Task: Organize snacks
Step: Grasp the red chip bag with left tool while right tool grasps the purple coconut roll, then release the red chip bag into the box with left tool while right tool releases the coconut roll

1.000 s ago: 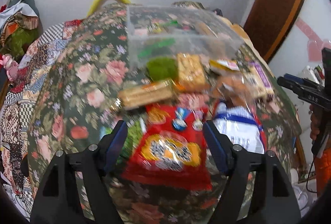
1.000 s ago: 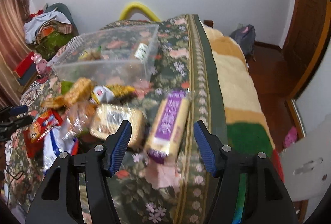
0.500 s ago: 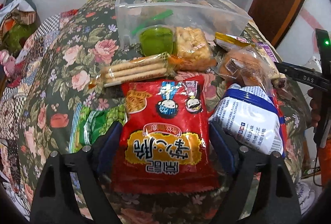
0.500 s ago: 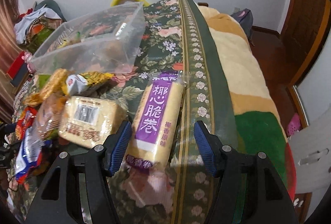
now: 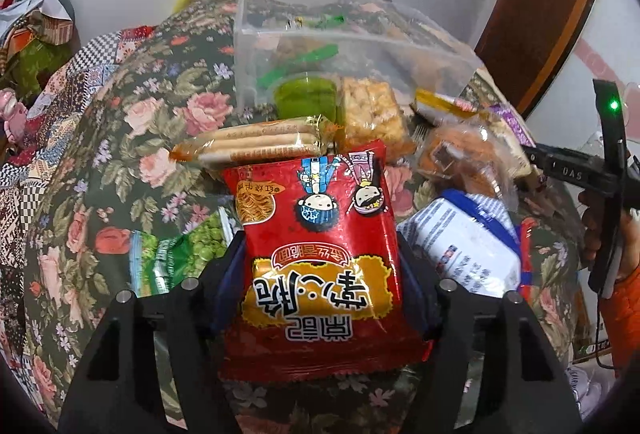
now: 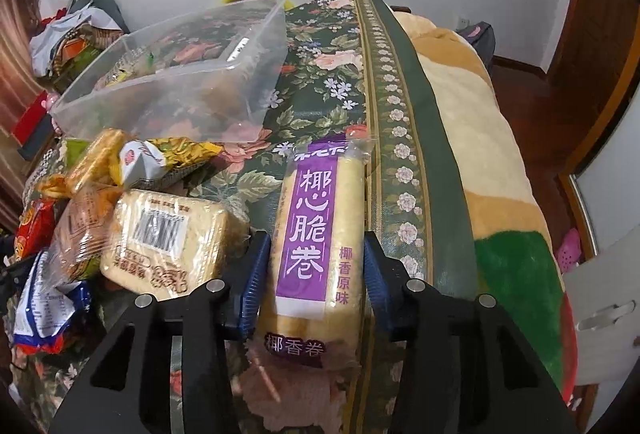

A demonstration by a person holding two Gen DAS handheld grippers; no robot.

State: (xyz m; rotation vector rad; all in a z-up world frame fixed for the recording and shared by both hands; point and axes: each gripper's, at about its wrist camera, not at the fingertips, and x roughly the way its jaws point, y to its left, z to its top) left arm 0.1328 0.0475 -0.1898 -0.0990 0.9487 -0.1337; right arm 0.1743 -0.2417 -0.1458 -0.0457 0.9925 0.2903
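A red noodle-snack bag (image 5: pixel 316 201) lies on the floral bedspread, and my left gripper (image 5: pixel 320 254) is closing on it, blue pads pressed into both sides so the bag bulges. In the right wrist view a long purple-labelled roll pack (image 6: pixel 316 201) lies beside the green border stripe. My right gripper (image 6: pixel 316 262) is closing too, its pads touching the pack's two long sides. The clear plastic box (image 5: pixel 360 45) stands behind the snack pile with a few snacks inside; the same box (image 6: pixel 180 89) sits at upper left in the right wrist view.
Around the red bag lie a biscuit-stick pack (image 5: pixel 260 141), a green cup (image 5: pixel 306 97), a cracker pack (image 5: pixel 370 109), a green pea bag (image 5: pixel 180 254) and a white-blue bag (image 5: pixel 468 246). A barcoded biscuit pack (image 6: pixel 168 238) lies left of the purple one. A beige blanket (image 6: pixel 460 113) covers the bed's right side.
Both grippers came down over their packs. The left jaws narrowed onto the red bag; the right jaws narrowed onto the purple roll pack.
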